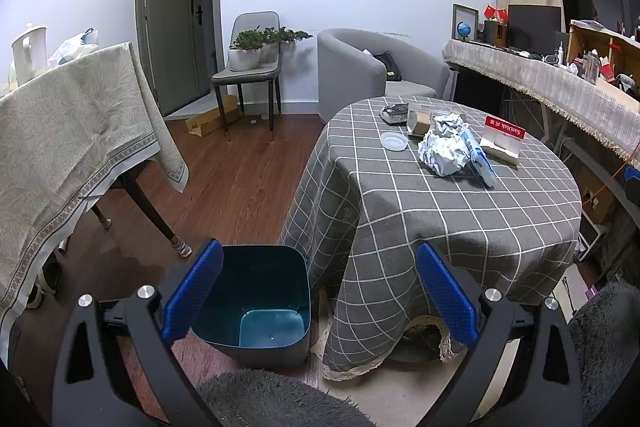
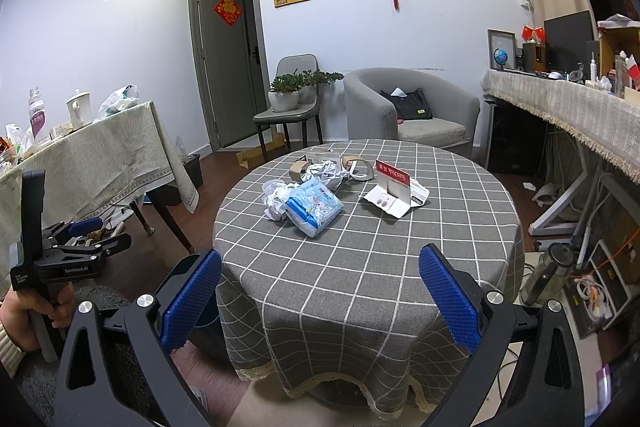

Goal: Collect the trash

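A round table point(image 2: 360, 267) with a grey checked cloth holds the trash: crumpled white paper point(image 2: 280, 199), a blue tissue pack point(image 2: 314, 207), a red-and-white card package point(image 2: 394, 193), tape rolls point(image 2: 298, 169) and a white lid point(image 1: 394, 140). A dark blue bin point(image 1: 264, 299) stands empty on the floor left of the table, partly hidden in the right wrist view. My left gripper point(image 1: 320, 291) is open above the bin and table edge. My right gripper point(image 2: 320, 295) is open before the table's near edge. Both hold nothing.
A cloth-covered table point(image 1: 60, 147) with a white jug stands at left. A grey chair with a potted plant point(image 2: 286, 91) and a grey armchair point(image 2: 412, 111) are behind. A cluttered long desk point(image 2: 560, 107) runs along the right. Cables and a kettle point(image 2: 548, 271) lie on the floor at right.
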A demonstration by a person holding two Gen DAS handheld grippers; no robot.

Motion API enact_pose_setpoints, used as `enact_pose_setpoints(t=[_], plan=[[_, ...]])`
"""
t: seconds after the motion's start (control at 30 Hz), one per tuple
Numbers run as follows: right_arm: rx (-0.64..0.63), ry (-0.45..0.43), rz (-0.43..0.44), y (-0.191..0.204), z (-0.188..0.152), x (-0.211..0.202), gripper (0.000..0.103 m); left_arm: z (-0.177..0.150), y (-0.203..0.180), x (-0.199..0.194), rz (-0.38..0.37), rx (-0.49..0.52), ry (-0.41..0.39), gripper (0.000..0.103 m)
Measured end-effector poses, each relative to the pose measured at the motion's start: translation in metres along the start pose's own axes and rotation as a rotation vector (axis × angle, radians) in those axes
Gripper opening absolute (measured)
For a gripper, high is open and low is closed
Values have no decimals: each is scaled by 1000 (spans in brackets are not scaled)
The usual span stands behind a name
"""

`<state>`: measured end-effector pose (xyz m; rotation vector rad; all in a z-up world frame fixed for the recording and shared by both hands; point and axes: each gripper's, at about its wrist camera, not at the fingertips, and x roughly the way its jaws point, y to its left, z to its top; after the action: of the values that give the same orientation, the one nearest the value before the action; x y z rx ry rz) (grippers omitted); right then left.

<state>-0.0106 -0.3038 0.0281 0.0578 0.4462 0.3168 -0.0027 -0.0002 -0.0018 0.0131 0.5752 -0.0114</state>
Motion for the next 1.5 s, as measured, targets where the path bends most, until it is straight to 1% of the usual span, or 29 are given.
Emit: enact_pose_setpoints(t=[0.63, 0.73, 0.9, 0.97, 1.07, 1.13, 1.2, 1.27, 1.33, 1.4, 1.47, 1.5], plan=[[0, 0, 0, -1, 0, -1, 100, -1, -1, 2, -9, -2, 12, 99], [-2, -14, 8, -1, 1, -2, 100, 2, 1, -3, -18, -18, -2, 99], [-17, -15, 7, -3, 5, -7, 100, 7, 5, -7, -79, -43, -6, 99], [-12, -17, 9, 4, 10, -7, 100, 9, 4, -7, -85, -38, -9, 99], [15, -23, 28, 4, 13, 1, 100, 13, 1, -3, -75, -42, -4, 99], [15, -5, 60, 7, 15, 11, 100, 17, -1, 3, -83, -42, 10, 99], [8, 10, 36, 12, 17, 21, 100, 20, -5, 8, -90, -26, 14, 98], [39, 39, 72, 11, 18, 34, 100, 23, -10, 14, -84, 2, 18, 97], [89, 74, 96, 7, 19, 48, 100, 27, -15, 24, -106, 20, 35, 89], [148, 99, 117, 1, 19, 62, 100, 30, -19, 32, -134, 32, 55, 86], [207, 121, 128, -6, 19, 78, 100, 35, -25, 40, -156, 54, 56, 84], [225, 126, 127, -8, 20, 83, 100, 37, -28, 44, -161, 64, 56, 81]])
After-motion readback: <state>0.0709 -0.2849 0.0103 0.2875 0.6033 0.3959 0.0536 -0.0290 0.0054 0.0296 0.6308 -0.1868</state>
